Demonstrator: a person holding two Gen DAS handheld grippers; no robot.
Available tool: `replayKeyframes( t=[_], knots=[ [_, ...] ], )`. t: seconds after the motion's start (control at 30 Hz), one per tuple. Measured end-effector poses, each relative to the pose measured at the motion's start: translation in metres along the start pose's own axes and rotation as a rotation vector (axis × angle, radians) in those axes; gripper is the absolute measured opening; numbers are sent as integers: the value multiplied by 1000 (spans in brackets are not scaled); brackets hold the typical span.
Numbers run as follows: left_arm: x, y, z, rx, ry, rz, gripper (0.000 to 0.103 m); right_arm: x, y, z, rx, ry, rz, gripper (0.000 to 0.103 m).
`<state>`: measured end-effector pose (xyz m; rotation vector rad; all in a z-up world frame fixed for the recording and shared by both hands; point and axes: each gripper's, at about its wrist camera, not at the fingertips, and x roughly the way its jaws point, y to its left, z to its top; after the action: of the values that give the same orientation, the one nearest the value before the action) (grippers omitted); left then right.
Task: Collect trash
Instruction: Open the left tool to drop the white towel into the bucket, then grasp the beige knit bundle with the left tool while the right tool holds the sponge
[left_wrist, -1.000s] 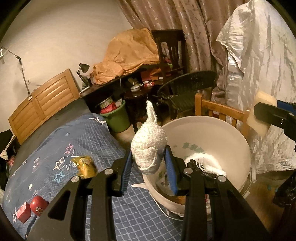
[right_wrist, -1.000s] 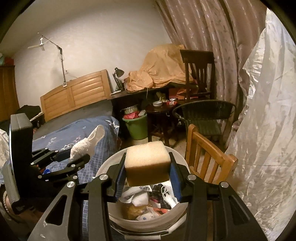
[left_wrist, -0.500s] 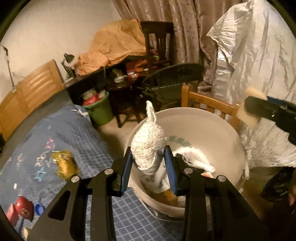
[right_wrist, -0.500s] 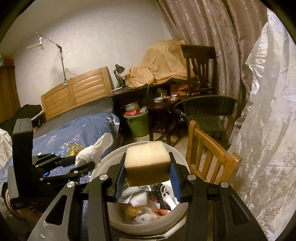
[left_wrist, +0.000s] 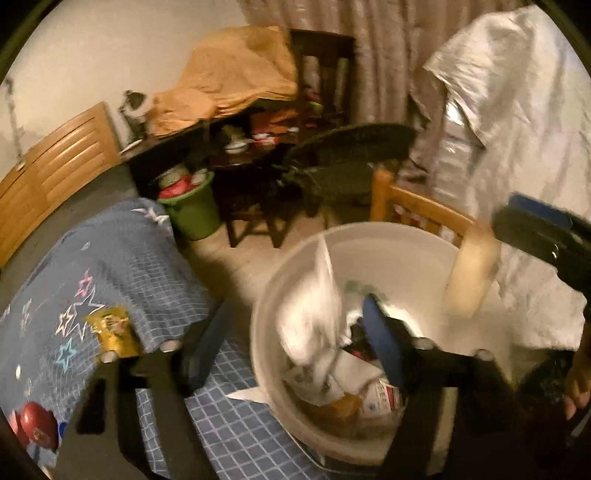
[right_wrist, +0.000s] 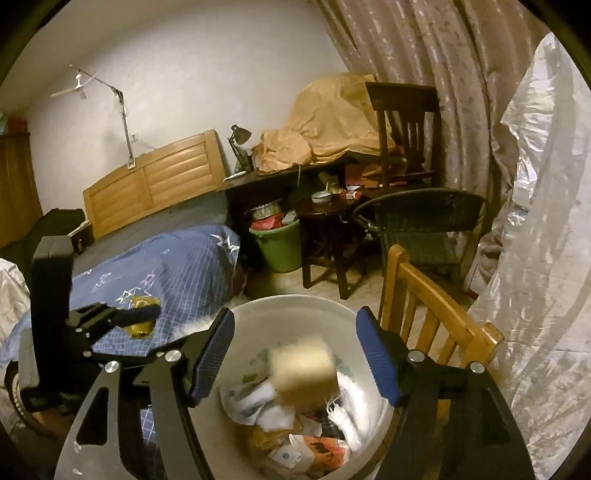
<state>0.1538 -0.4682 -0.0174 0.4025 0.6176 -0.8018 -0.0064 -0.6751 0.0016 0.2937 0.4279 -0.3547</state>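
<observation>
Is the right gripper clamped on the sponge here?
No. The right gripper has its jaws spread, and the sponge is falling free above the bin.

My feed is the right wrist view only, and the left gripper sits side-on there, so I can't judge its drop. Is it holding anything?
Observer: No. The left gripper is open; a white cloth blurs between its fingers, inside the rim of the white bucket.
Operator: Any trash on the bed that I can't see?
Observer: A red round item lies on the blue bedspread, near the left wrist view's lower left edge.
Operator: And my sponge from the side?
Observer: The sponge is apart from the right gripper, blurred against the bucket's far inner wall.
</observation>
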Motion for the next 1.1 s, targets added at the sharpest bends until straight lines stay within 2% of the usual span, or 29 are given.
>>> replayKeyframes(
  t=[0.07,0.4,0.53,0.67,0.77,0.83,0.97,1.1],
  knots=[
    [0,4,-1,-13,9,-16,72,2,-1,-3,3,2,-10,69],
    [-19,16,-10,-42,-33,43,72,-2,2,-11,21,-5,-21,69],
    [-46,34,-28,-51,-74,127,76,-16,18,-15,11,-64,-8,69],
    [-84,69,-57,-72,-118,213,78,-35,48,-23,-21,-163,4,69],
    [-113,101,-83,-98,-113,253,79,-46,73,-30,-31,-224,45,70],
    [-132,125,-103,-128,-97,281,79,-46,94,-35,-40,-233,93,70],
    [-174,178,-143,-214,-55,341,79,-29,142,-46,-84,-175,206,71],
    [-215,231,-185,-296,-12,341,81,-13,203,-57,-157,-105,327,72]
  ],
)
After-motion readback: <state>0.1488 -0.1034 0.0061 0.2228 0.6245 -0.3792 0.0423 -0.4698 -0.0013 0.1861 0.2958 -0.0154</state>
